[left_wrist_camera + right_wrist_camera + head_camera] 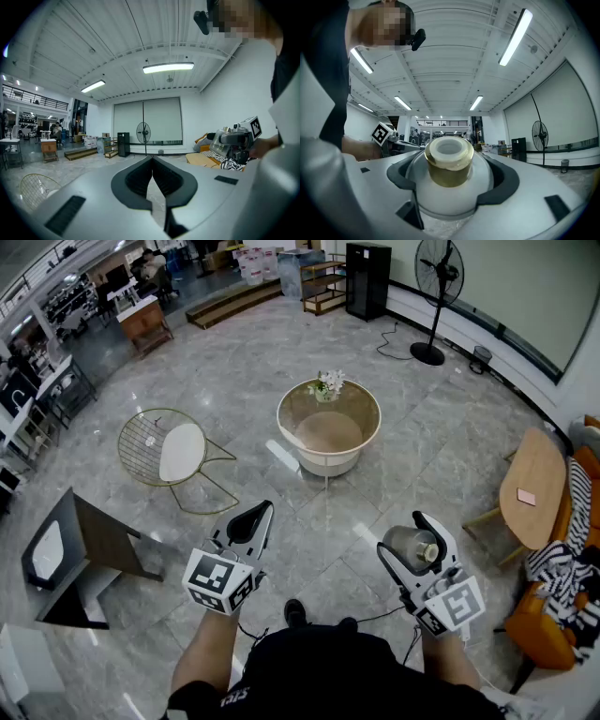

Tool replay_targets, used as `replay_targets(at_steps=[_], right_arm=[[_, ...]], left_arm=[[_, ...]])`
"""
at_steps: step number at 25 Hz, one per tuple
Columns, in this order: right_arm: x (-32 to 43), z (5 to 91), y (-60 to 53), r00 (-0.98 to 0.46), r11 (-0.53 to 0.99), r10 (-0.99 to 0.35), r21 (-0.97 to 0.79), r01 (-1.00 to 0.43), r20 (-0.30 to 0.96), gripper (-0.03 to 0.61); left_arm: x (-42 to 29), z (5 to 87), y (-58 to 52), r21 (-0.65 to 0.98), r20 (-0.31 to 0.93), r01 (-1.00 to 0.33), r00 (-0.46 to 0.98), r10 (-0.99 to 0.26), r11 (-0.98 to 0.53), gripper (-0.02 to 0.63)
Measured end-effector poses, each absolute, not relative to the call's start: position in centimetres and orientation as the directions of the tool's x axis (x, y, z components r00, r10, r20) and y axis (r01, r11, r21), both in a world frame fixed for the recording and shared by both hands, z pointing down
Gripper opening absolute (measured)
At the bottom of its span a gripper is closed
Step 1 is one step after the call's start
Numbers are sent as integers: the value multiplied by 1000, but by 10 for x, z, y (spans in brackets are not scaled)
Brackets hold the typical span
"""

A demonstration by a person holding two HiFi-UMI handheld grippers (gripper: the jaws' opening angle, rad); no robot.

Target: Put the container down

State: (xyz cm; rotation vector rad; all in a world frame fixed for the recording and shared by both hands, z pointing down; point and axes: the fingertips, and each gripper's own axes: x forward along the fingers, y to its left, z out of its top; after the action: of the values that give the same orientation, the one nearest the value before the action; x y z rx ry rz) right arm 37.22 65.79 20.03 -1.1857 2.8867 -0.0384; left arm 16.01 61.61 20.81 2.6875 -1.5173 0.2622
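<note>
**Container held in the right gripper, off the floor, near side of the table**

The right gripper has its jaws spread wide and clamped on the container. The dark pads press on both sides of its round, cloudy-white body. In the right gripper view the container's gold neck, with a white rim and open mouth, points straight out along the jaws. The gripper sits level. The container hangs in the air above the grey floor, on the person's side of the round table and to its right, well apart from it.

The left gripper is closed, with its two pads meeting along a thin seam and nothing between them. It is on the person's side of the table too, slightly to its left, tipped a little downward.

The table has a white wall and a glass-like top, and a small bunch of white flowers stands at its far rim. A wire chair with a white seat stands left of the table. A fan stands beyond the table to the right, by the wall. An orange sofa with a striped cloth on it is far right of the table.
</note>
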Motion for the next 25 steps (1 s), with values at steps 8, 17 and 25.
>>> replay_targets(at_steps=[8,17,25], right_arm=[[343,201,646,-723,723,-691,-35,-690,-7,348],[311,199,628,-730,729,-683,-69,-681,-20,348],[259,200,615,-731,729,-683,-63,-681,0,348]], left_arm=[[142,209,609,-32,176,-848,516,-839,-528,15],[106,223,593,-3,187,-854,510,-839,-520,15],[53,228,581,12,169,-858,507,-845,-513,15]])
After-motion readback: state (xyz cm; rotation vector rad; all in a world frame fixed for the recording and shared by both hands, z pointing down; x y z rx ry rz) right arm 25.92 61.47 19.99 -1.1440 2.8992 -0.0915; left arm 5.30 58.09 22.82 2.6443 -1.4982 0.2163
